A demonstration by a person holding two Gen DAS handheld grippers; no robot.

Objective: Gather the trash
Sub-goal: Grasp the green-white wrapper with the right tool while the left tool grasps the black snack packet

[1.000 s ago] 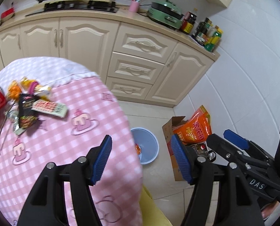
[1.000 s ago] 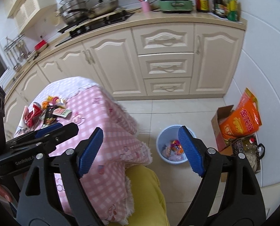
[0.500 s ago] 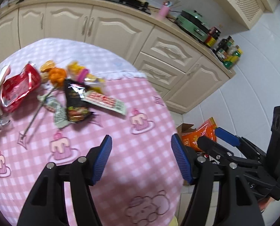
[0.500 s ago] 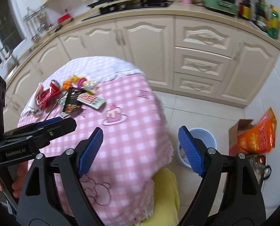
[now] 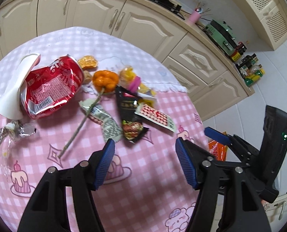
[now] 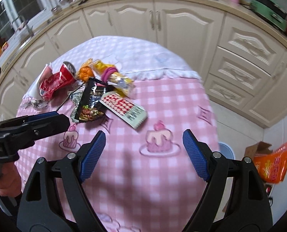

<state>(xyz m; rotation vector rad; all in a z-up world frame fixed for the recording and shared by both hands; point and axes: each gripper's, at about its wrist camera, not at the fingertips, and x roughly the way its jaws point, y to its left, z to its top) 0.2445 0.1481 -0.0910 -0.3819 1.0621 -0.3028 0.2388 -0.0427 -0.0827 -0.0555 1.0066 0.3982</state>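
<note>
- Cream cabinets [image 6: 184, 27] lined the kitchen under a beige countertop [image 5: 205, 36].
- White tiled wall [image 5: 259, 100] stood right.
- A window [image 6: 10, 9], blurred, perhaps gave daylight.

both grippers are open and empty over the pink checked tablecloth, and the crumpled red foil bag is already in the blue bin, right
Not quite. The crumpled red foil bag lies on the pink checked tablecloth among the other wrappers, as the left wrist view shows, not in the blue bin. The left gripper and right gripper are indeed open and empty.

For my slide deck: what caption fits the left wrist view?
Open left gripper above a pink checked tablecloth, facing scattered snack wrappers and a crushed red can.
</note>
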